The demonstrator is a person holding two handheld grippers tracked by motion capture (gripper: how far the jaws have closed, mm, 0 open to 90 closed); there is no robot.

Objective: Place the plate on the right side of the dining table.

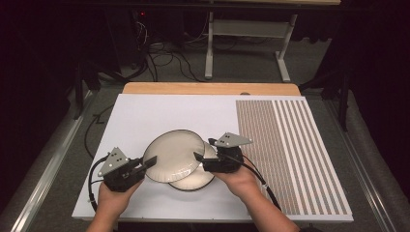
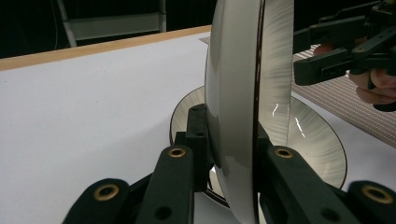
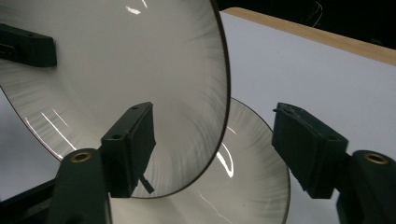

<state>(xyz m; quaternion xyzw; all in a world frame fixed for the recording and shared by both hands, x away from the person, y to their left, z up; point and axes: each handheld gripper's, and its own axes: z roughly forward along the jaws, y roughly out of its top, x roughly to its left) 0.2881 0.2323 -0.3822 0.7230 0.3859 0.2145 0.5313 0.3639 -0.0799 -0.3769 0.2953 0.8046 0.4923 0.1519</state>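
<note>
Glazed top plate (image 1: 173, 153) is lifted off the lower plate (image 1: 196, 180), left gripper (image 1: 147, 162) pinching its rim. Right gripper (image 1: 199, 157), jaws spread astride the opposite rim, must next clamp for a two-handed carry.

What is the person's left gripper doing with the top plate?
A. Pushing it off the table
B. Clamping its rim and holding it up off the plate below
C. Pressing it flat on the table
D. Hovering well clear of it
B: the left gripper jaws pinch the top plate at its rim, lifted above the lower plate.
</note>
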